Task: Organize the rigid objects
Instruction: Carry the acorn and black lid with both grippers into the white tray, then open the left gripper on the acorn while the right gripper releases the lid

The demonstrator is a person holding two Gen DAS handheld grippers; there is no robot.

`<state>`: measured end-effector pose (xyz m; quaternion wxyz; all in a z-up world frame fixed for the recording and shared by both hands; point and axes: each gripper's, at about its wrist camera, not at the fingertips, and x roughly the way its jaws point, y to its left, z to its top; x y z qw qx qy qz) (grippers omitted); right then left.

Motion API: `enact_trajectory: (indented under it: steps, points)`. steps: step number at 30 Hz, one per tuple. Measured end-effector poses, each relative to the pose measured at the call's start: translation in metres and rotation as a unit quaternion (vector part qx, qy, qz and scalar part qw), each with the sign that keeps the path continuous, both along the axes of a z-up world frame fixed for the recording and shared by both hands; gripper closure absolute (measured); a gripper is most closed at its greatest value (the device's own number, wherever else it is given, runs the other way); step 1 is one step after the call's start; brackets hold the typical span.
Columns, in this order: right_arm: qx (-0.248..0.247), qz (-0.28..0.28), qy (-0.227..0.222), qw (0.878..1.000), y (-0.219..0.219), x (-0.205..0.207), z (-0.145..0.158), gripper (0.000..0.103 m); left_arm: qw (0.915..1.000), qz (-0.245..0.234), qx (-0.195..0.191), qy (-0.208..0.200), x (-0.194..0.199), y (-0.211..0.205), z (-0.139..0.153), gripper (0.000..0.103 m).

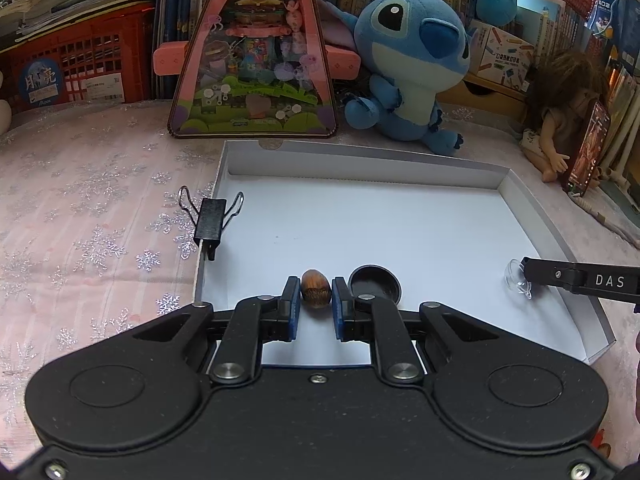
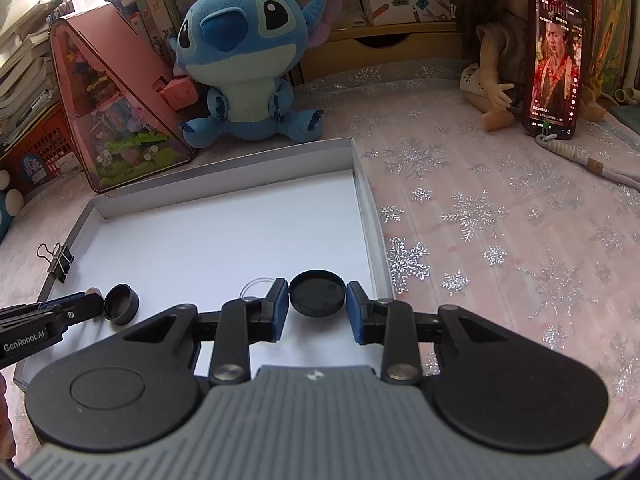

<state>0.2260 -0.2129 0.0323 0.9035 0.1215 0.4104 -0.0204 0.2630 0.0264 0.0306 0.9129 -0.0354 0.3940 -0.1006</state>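
- My left wrist camera looks forward and steeply down along my fingers, close over the shallow white cardboard tray [image 1: 360, 216].
- My right wrist camera looks likewise, from the tray's [image 2: 224, 240] other side.
- Both share the tray and the blue plush toy [image 1: 408, 64] [image 2: 248, 56] at upper frame.

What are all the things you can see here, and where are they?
Nut: one, brown, in the left claw's grip, over the tray.
Small cup: one, black, in the tray beside the nut.
Round lid: one, black, between the right claw's pads.
Clear dome: one, see-through, in the tray by the right claw.
Binder clip: one, black, clipped on the tray's left wall.
Tray: one, white, on the pink snowflake cloth.
Plush toy: one, blue, behind the tray.
Toy box: one, pink, beside the plush.
Doll: one, propping a phone.
Left claw: shut on the nut.
Right claw: around the lid.
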Motion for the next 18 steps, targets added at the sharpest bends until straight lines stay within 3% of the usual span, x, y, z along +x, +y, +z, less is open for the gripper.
enact_trajectory:
  steps: [7,9,18]
  points:
    - [0.0,0.0,-0.002,1.0,-0.0002,0.0002,0.0014,0.062,1.0,-0.002,-0.003,-0.001,-0.0002,-0.001,0.0006,0.087]
    - [0.004,0.0,-0.002,1.0,-0.0008,0.0003,0.0013,0.052,1.0,-0.003,-0.005,0.0,-0.0008,-0.001,0.0014,0.086]
    - [0.006,0.001,-0.009,1.0,-0.001,-0.0032,0.0071,0.047,0.9999,0.004,-0.01,-0.007,-0.0058,0.0025,0.0092,0.067]
